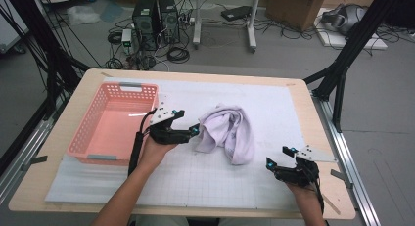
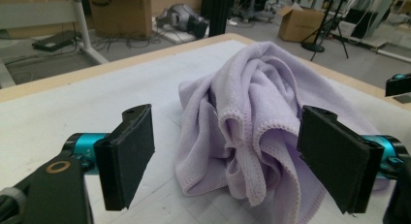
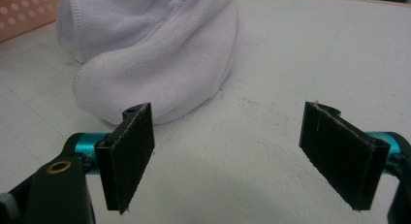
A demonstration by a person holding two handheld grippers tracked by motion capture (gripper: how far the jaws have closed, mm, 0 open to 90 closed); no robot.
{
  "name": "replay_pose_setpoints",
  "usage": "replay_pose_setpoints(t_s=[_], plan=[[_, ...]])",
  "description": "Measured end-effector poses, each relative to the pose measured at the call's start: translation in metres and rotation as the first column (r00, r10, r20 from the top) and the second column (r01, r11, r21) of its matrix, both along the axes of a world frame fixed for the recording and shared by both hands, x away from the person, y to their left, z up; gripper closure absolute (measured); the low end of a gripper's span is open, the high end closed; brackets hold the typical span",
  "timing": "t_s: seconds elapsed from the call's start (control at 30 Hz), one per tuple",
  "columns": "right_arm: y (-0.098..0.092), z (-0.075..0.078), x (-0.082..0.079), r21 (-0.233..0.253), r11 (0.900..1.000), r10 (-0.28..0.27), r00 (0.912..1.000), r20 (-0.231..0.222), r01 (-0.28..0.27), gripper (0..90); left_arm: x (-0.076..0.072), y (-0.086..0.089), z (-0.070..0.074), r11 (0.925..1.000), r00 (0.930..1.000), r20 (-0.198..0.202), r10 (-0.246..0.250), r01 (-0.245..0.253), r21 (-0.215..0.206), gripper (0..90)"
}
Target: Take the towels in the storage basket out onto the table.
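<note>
1. High view: a crumpled lilac towel (image 1: 227, 132) is seen lying on the white mat (image 1: 274, 108) near the middle of the table (image 1: 73, 96), just right of the pink basket (image 1: 115, 121); it is judged light, soft and limp, likely to sag and unfold when lifted; the left gripper (image 1: 195, 130) is held at the towel's left edge, while the right gripper (image 1: 278, 157) is kept apart from it, near the table's right front.

2. Left gripper view: the towel (image 2: 252, 112) is bunched into raised folds just ahead of the jaws; a hemmed fold standing up from the pile is judged the best place to pinch; the jaws are spread wide, with nothing held; whether the cloth is brushed cannot be told.

3. Right gripper view: the rounded end of the towel (image 3: 165, 64) is seen beyond the left jaw, not between the two; the jaws are spread wide over bare mat (image 3: 300, 49), and nothing is gripped or touched.
</note>
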State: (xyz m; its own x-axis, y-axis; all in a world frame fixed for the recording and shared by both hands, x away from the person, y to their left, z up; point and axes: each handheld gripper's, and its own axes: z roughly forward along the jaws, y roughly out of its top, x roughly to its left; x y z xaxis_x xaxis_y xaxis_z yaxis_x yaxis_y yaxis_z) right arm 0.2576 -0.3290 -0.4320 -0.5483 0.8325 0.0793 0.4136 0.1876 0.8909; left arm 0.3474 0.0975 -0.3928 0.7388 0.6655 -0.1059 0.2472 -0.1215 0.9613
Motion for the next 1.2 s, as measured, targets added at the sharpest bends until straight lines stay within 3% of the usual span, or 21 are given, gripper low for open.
replay_pose_setpoints(t_s=[0.23,0.3,0.37,0.47,0.7,0.83,0.97,1.2], plan=[[0.002,-0.004,0.006,-0.010,1.000,-0.002,0.9997,-0.025,0.002,19.3,-0.022,0.015,-0.010,0.9993,0.9997,-0.007,-0.025,0.025,-0.026,22.5],[0.004,-0.005,0.008,-0.016,1.000,0.002,0.9994,-0.033,-0.002,21.3,-0.027,0.016,-0.013,0.9989,0.9990,-0.012,-0.043,0.043,-0.021,23.1],[0.007,-0.006,0.010,-0.021,1.000,0.008,0.9992,-0.040,-0.008,22.6,-0.032,0.015,-0.013,0.9975,0.9981,-0.023,-0.057,0.056,-0.042,23.7],[0.014,-0.006,0.014,-0.023,1.000,0.012,0.9989,-0.045,-0.013,23.6,-0.039,0.010,-0.009,0.9985,0.9986,0.017,-0.050,0.050,-0.022,23.3],[0.014,-0.005,0.015,-0.013,1.000,0.004,0.9991,-0.043,-0.004,23.6,-0.041,0.009,-0.025,0.9994,0.9993,-0.031,-0.019,0.018,-0.028,22.8],[0.012,-0.006,0.017,-0.013,1.000,-0.006,0.9988,-0.049,0.005,23.6,-0.042,0.008,-0.029,0.9996,0.9990,-0.038,-0.025,0.024,-0.016,22.9],[0.015,-0.007,0.015,-0.046,0.999,-0.003,0.9987,-0.050,0.001,24.4,-0.043,0.009,-0.031,0.9997,0.9991,-0.036,-0.022,0.022,0.003,26.7],[0.021,-0.005,0.016,-0.036,0.999,0.011,0.9984,-0.055,-0.013,25.1,-0.043,0.009,-0.033,0.9993,0.9984,-0.042,-0.038,0.038,0.004,32.0]])
